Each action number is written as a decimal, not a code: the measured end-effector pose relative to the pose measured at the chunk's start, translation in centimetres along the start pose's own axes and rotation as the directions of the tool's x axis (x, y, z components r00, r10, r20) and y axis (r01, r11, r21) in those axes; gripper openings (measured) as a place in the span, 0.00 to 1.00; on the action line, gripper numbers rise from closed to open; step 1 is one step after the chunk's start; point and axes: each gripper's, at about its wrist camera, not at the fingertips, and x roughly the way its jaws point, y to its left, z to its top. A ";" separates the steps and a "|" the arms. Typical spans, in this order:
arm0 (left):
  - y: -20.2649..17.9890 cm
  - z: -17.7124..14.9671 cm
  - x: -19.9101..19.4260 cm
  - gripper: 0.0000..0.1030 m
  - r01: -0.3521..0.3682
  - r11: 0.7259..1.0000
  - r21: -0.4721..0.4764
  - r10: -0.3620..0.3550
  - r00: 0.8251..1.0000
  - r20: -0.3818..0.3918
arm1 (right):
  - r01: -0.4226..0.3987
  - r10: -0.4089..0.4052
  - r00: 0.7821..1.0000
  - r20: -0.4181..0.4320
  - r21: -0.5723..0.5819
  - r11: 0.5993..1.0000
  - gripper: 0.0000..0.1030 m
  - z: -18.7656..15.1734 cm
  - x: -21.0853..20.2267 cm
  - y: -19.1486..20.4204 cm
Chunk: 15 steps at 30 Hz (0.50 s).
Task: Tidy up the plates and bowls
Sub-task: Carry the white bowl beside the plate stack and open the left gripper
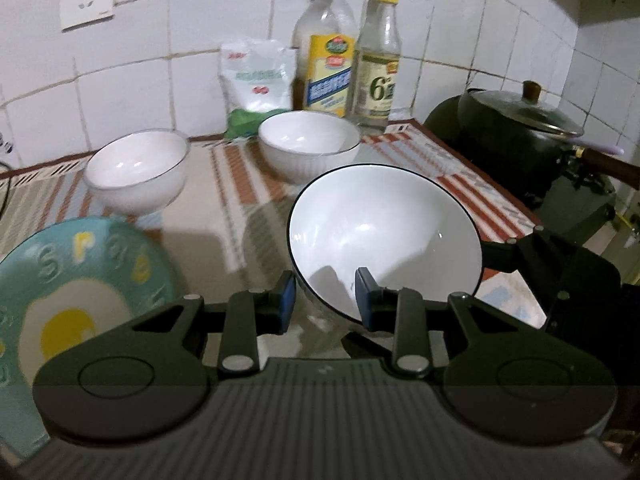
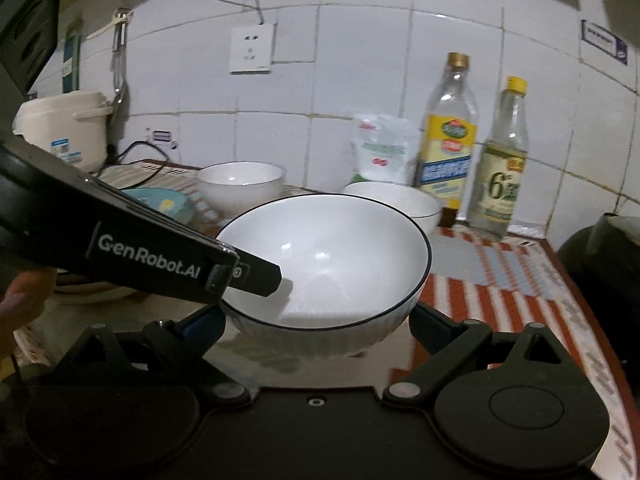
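Both grippers' fingers (image 1: 289, 300) clamp the black-rimmed bowl (image 1: 384, 236); keeping it level should ease stacking into a white bowl (image 1: 310, 144).

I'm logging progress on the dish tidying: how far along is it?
Done: nothing looks stacked yet. In hand: the black-rimmed white ceramic bowl, left claw pinching its rim, right claw clasping its sides. Left: two plain white bowls standing apart on the striped mat, plus the teal egg-print plate.
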 end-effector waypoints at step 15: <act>3.1 -0.8 1.7 0.29 -0.061 0.998 -0.035 0.060 0.998 -0.029 | -0.050 0.051 0.998 -0.033 0.045 0.998 0.97 -0.1 3.8 1.3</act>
